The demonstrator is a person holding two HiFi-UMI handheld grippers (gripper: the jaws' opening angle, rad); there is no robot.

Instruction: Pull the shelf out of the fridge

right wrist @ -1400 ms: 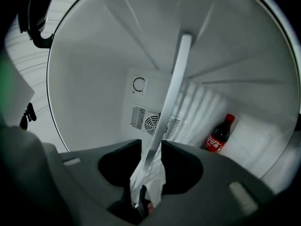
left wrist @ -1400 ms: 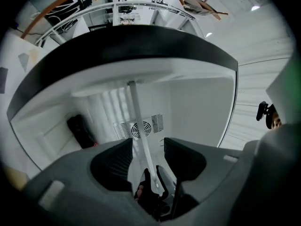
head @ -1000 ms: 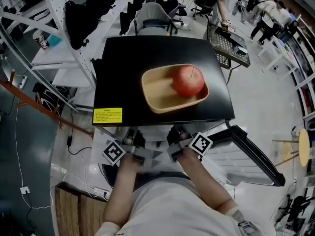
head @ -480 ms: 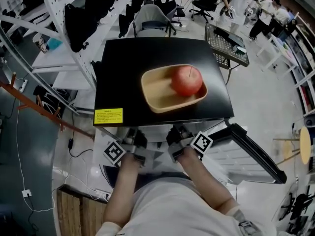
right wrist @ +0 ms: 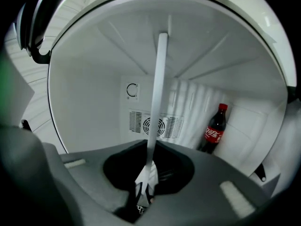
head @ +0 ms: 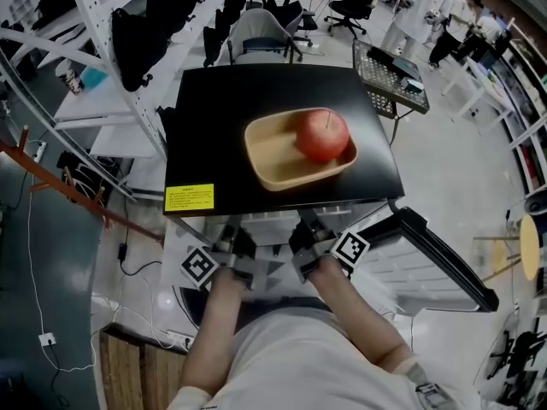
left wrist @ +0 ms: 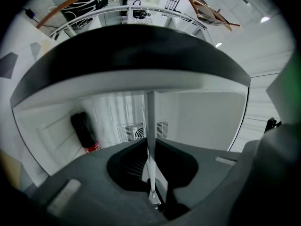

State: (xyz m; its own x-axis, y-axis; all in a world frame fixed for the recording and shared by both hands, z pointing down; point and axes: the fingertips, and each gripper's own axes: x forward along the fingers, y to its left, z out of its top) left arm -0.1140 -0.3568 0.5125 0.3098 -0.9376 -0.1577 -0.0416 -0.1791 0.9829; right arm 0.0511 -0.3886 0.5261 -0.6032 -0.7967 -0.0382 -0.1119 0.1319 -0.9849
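My left tool (left wrist: 151, 192) has just been closing, from wide apart a second ago, and it now pinches the thin pale front edge of the shelf (left wrist: 150, 126) between its jaws. My right tool (right wrist: 146, 182) has been closing too, by less, and clamps the same edge further along. Neither tool has shifted since the earlier pictures. Both sit side by side just under the front edge of the black top of the fridge (head: 256, 101). The shelf is inside the fridge, with its front edge at the opening. On the fridge top, the wooden tray (head: 273, 165) and the apple (head: 322, 134) at its right end lie where they were. People at the far side of the room have walked on.

A yellow label (head: 189, 198) sits at the front left corner of the fridge top; its print is too small to read. Inside, a cola bottle (right wrist: 214, 128) stands in a back corner, and I cannot make out the white script on its red label. A round mark (right wrist: 132, 90) is on the back wall above the fan vent (right wrist: 153, 125).
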